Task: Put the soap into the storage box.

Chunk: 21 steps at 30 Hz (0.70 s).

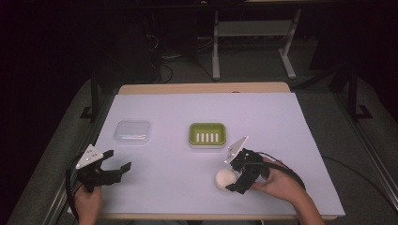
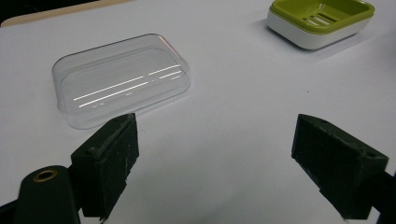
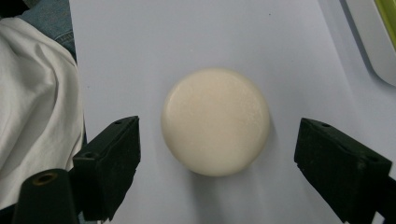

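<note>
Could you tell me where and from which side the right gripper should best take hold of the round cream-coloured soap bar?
Probably from above, across its curved rim at the widest part. The round cream-coloured soap bar lies flat on the white table cover, and the right gripper already has its open jaws on either side of it, not yet touching.
</note>
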Each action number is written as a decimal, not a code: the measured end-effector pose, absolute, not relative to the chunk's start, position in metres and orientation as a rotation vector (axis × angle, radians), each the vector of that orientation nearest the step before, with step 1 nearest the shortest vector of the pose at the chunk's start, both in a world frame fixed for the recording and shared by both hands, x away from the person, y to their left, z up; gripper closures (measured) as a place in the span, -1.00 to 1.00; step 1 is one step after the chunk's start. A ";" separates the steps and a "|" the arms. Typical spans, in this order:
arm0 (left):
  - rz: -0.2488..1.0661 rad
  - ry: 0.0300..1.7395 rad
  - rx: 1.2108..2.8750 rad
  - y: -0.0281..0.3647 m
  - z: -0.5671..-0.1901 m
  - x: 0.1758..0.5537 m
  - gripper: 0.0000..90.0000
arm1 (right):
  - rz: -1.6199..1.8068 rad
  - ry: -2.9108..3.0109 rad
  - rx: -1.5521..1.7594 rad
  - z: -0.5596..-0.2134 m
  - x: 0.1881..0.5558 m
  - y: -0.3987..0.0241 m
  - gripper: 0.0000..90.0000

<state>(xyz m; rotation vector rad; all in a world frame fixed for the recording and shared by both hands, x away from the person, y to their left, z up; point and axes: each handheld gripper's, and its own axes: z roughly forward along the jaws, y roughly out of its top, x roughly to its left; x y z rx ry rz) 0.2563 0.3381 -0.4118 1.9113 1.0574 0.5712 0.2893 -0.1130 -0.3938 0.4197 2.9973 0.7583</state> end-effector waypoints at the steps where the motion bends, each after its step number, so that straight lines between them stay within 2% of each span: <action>1: 0.572 1.057 1.910 0.338 -0.412 0.256 -0.68 | 0.753 3.004 0.416 -0.395 0.290 -0.111 -0.69; 21: 0.573 1.050 1.918 0.337 -0.411 0.256 -0.68 | 0.689 3.036 0.386 -0.410 0.291 -0.092 -0.69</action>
